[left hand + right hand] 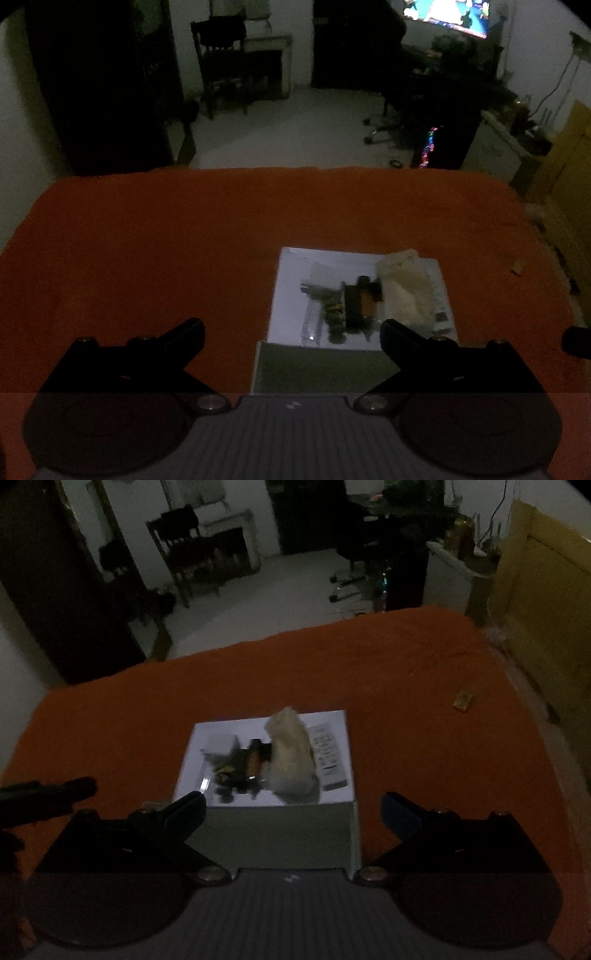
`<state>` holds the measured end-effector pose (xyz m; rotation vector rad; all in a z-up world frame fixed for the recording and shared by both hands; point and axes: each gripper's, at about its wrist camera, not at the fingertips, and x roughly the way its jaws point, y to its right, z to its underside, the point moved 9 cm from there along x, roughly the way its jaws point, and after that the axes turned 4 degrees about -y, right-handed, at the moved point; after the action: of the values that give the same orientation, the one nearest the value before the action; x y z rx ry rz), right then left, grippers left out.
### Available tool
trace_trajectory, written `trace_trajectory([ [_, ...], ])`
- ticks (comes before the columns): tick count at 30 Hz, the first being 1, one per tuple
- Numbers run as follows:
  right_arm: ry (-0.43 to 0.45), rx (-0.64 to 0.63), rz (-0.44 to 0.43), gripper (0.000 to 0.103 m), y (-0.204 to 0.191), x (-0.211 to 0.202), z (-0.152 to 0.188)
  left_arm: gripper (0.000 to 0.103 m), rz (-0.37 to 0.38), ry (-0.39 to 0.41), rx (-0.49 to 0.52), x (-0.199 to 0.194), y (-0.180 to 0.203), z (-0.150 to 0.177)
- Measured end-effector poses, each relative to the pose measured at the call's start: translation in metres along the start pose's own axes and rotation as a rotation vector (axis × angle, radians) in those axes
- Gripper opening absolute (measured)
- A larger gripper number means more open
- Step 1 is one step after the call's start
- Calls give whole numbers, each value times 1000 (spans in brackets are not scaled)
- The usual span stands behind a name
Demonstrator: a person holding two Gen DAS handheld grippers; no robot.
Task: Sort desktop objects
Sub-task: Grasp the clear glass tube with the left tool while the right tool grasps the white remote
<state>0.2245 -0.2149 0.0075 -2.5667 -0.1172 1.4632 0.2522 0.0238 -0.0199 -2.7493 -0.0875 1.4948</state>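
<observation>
A white box (295, 291) (199, 760) stands on the orange tablecloth (147, 240) (110, 720). On its top lie a cream crumpled tissue pack (404, 284) (290, 753), a white remote control (328, 758) (441, 299), a dark orange-and-black item (360, 301) (253, 762) and a clear small piece (312, 326) (205, 784). My left gripper (291, 334) hovers open just short of the box, nothing between its fingers. My right gripper (293, 806) is also open, its fingers straddling the box's near face without touching it.
A small yellowish item (518, 266) (463, 700) lies alone on the cloth to the right. The left gripper's tip (55, 792) shows at the right wrist view's left edge. Beyond the table are a chair (221, 66), an office chair (354, 542) and a lit screen (447, 14).
</observation>
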Motion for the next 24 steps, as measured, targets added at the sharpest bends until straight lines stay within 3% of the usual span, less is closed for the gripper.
trace_trajectory([
  [3, -8, -32, -36, 103, -3, 12, -15, 102, 9, 1, 25, 10, 2, -12],
  [6, 22, -85, -43, 103, -8, 18, -31, 102, 114, -66, -13, 25, 8, -20],
  [7, 35, -106, -38, 103, -10, 20, -38, 102, 116, -75, -33, 31, 7, -24],
  [13, 85, -148, -28, 103, -14, 36, -71, 102, 3, 27, -90, 62, 4, -49],
  [14, 84, -143, -27, 103, -12, 41, -75, 102, 0, 14, -87, 69, 7, -51],
  [18, 73, -142, -16, 103, -7, 65, -88, 102, 36, -195, 16, 107, 26, -51],
  [20, 53, -119, -17, 103, -2, 81, -92, 102, -10, -159, 107, 116, 33, -57],
  [21, 29, -85, -39, 103, 1, 92, -95, 102, -32, -129, 108, 118, 33, -60],
  [24, -24, -30, -56, 103, 9, 121, -101, 102, 3, -91, 75, 129, 36, -70],
])
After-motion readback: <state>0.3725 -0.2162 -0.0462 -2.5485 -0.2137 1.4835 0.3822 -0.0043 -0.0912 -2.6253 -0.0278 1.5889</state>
